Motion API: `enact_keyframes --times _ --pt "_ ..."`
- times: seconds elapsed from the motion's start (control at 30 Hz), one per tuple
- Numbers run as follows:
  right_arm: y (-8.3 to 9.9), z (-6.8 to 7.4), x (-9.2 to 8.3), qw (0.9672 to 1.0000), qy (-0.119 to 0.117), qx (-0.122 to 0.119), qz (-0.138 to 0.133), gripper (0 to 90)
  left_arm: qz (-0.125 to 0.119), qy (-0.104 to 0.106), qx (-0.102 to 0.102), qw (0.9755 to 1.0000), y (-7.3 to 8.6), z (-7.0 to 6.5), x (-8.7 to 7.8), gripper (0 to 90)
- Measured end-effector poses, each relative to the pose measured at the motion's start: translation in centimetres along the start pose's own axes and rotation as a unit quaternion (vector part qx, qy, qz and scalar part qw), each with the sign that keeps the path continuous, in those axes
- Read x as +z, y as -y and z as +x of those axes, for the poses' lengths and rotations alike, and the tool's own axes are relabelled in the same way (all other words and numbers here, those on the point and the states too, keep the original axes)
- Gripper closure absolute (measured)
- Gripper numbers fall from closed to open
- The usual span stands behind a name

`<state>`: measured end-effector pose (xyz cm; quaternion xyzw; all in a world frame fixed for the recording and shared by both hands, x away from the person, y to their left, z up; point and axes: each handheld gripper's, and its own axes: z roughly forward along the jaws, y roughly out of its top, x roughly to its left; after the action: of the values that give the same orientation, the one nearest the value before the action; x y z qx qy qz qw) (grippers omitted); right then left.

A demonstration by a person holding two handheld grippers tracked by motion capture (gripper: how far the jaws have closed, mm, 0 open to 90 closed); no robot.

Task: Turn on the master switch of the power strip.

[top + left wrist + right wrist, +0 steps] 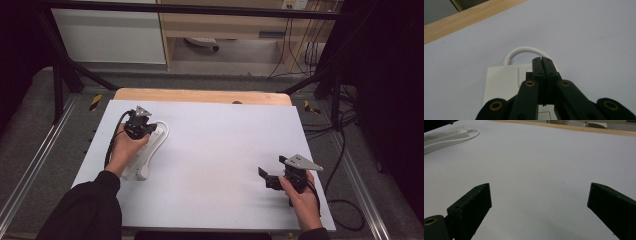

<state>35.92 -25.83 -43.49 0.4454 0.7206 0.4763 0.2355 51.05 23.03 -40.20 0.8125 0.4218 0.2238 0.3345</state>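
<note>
the white power strip (146,150) lies on the white tabletop (215,150), in the left middle of the high view. its white cord (162,131) makes a loop at the far end, and a white plug (143,173) rests just beside the near end.

the left tool (141,126) sits right over the far part of the strip. in the left gripper view its two black jaws are pressed together with nothing between them, and the closed tip (541,60) points down at the top of the strip (501,85), close to where the cord loop (526,50) comes out. it looks like the closed tip is meant to push something on the strip, maybe a switch. i cannot tell if it is touching yet.

the right tool (267,176) is in the lower right of the high view, well apart from the strip. its jaws are wide apart and hold nothing. in the right gripper view the strip (444,137) lies far off in the upper left corner.

to do this well, i think the left tool should keep its jaws together and press straight down, slow and gentle, so the tip does not slide off. the strip looks light and could skid or tip. the right tool could come over and hold the near end down. keep clear of the cord so it does not get snagged.
</note>
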Motion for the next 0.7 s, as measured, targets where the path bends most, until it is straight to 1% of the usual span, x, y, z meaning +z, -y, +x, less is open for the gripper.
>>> enact_keyframes --times 0.2,0.3,0.37,0.4,0.7 --pt "0.0 0.0 0.0 1.0 0.0 0.0 0.0 5.7 0.004 0.0 0.003 1.0 0.0 -0.1 0.3 90.0" --pt "0.0 0.0 0.0 1.0 0.0 0.0 -0.001 5.7 0.011 -0.004 0.009 0.9999 0.1 -0.2 0.6 90.0" --pt "0.0 0.0 0.0 1.0 0.0 0.0 0.0 5.7 0.021 -0.011 0.022 0.9995 0.1 -0.3 1.1 90.0" --pt "0.0 0.0 0.0 1.0 0.0 0.0 0.0 5.7 0.022 -0.011 0.023 0.9994 0.1 -0.3 1.2 90.0" --pt "0.0 0.0 0.1 1.0 -0.001 -0.001 0.0 5.7 0.018 -0.016 0.008 0.9997 0.3 0.3 1.7 90.0"
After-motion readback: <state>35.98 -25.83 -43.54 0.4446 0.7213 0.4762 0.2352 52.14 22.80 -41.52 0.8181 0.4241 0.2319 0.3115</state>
